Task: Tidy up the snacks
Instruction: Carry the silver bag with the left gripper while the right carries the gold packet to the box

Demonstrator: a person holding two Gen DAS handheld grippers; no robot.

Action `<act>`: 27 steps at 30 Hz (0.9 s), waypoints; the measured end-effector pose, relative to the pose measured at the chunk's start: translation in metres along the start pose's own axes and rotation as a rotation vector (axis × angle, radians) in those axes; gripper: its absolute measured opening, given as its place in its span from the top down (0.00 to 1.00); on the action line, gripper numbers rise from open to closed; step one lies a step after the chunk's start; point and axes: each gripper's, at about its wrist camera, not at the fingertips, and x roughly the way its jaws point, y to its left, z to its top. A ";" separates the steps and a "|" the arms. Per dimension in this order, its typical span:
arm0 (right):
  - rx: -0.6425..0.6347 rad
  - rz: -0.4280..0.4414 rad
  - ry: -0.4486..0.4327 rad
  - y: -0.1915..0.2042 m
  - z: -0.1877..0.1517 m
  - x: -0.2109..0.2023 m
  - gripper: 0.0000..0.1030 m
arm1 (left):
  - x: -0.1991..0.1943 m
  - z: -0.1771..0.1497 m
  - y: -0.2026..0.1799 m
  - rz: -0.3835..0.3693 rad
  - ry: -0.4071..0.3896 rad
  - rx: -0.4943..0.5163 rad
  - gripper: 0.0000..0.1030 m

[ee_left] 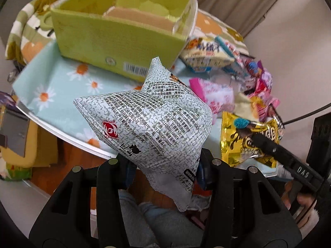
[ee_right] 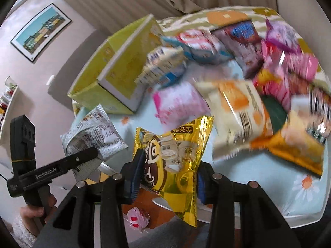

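My left gripper (ee_left: 163, 171) is shut on a grey-white printed snack packet (ee_left: 149, 119), held above the table's near edge, short of the open yellow-green box (ee_left: 115, 39). My right gripper (ee_right: 168, 177) is shut on a gold snack packet (ee_right: 175, 157), held over the table's front edge. The grey packet (ee_right: 93, 132) and the left gripper's finger (ee_right: 68, 161) show at left in the right wrist view. The gold packet (ee_left: 244, 142) and the right gripper's finger (ee_left: 275, 150) show at right in the left wrist view. The box (ee_right: 115, 78) stands at the table's back left.
A pile of snack packets lies right of the box: pink (ee_right: 178, 103), blue-white (ee_right: 163, 68), cream-orange (ee_right: 238, 111), purple (ee_right: 246, 47). The daisy-print tablecloth (ee_left: 51, 86) covers the round table. A pink wrapped sweet (ee_right: 137, 220) lies on the wooden floor below.
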 end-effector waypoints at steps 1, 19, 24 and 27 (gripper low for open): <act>-0.009 0.008 -0.010 0.003 0.005 -0.006 0.61 | -0.006 0.002 -0.003 0.002 -0.011 0.003 0.59; -0.126 0.024 -0.177 0.090 0.157 -0.023 0.61 | -0.062 0.158 0.004 -0.045 -0.183 0.108 0.59; -0.102 0.006 -0.187 0.117 0.204 0.008 0.61 | -0.043 0.231 0.035 -0.043 -0.163 0.136 0.59; -0.076 -0.018 -0.186 0.129 0.231 0.032 0.61 | -0.024 0.271 0.054 -0.045 -0.125 0.158 0.59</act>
